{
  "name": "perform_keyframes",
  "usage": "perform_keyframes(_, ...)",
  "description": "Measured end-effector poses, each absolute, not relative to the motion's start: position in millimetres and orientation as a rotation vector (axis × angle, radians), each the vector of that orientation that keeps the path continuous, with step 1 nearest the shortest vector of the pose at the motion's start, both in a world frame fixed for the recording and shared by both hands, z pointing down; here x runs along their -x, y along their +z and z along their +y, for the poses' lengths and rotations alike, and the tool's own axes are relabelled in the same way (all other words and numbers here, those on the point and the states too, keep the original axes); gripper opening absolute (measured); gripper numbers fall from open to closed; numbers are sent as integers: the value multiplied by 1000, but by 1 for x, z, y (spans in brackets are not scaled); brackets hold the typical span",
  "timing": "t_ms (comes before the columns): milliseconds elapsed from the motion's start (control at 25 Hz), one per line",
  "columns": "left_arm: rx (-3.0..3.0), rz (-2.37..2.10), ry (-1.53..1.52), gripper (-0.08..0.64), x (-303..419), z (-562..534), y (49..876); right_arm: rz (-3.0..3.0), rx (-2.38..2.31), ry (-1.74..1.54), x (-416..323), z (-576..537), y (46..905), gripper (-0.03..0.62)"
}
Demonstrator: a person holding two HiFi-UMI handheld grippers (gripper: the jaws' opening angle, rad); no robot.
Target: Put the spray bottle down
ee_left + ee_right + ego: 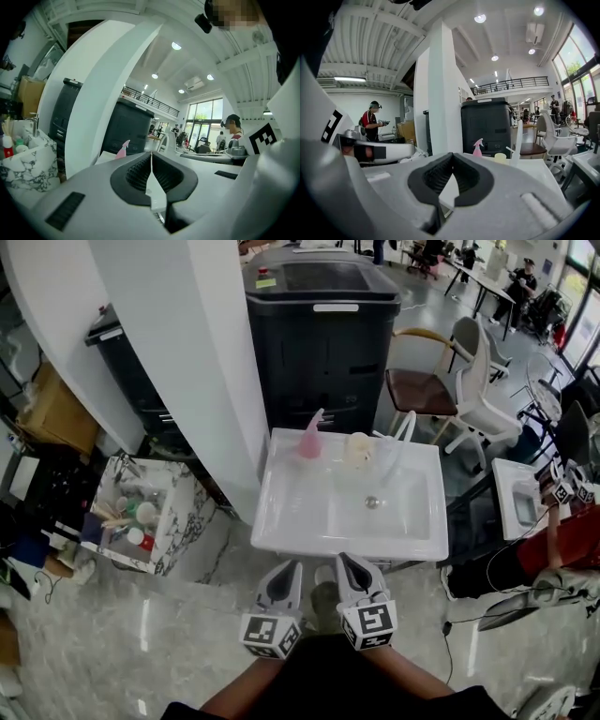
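At the bottom centre of the head view, the person's two forearms reach forward side by side, each holding a gripper by its marker cube. The left gripper [290, 565] has its jaws pressed together with nothing between them, as its own view [151, 155] shows, the dark ribbed pads meeting in a thin seam. The right gripper [344, 560], just beside it, is likewise closed and empty in its own view [452, 156]. Both tips hang near the front rim of a white sink [281, 526] and are apart from it. The sink's drain [372, 502] sits right of centre in the basin. The pink spray bottle [310, 439] stands upright on the sink's far rim, left of centre in the frame and well apart from both grippers. It shows small and pink beyond the jaws in the left gripper view [123, 149] and in the right gripper view [477, 146]. A pale cup [357, 448] stands near the bottle's right, and a tall white fixture [405, 430] rises further right. At lower left a marble-patterned box [178, 521] holds small bottles. Behind the sink stands a large black cabinet [323, 343], with a white column [187, 362] to its left. At upper right are a brown-seated chair [422, 382] and a white chair [480, 395].
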State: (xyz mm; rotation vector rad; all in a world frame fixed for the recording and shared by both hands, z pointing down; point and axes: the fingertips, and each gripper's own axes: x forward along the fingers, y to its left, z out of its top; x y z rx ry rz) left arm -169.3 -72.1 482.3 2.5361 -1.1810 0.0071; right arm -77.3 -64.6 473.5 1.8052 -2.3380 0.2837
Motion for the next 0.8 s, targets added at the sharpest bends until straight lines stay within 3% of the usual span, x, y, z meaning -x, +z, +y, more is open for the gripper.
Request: perform_keyframes(800, -2618, -1196, -98, 24, 179, -76, 450, -2346, -1817, 255, 86, -69, 450, -3)
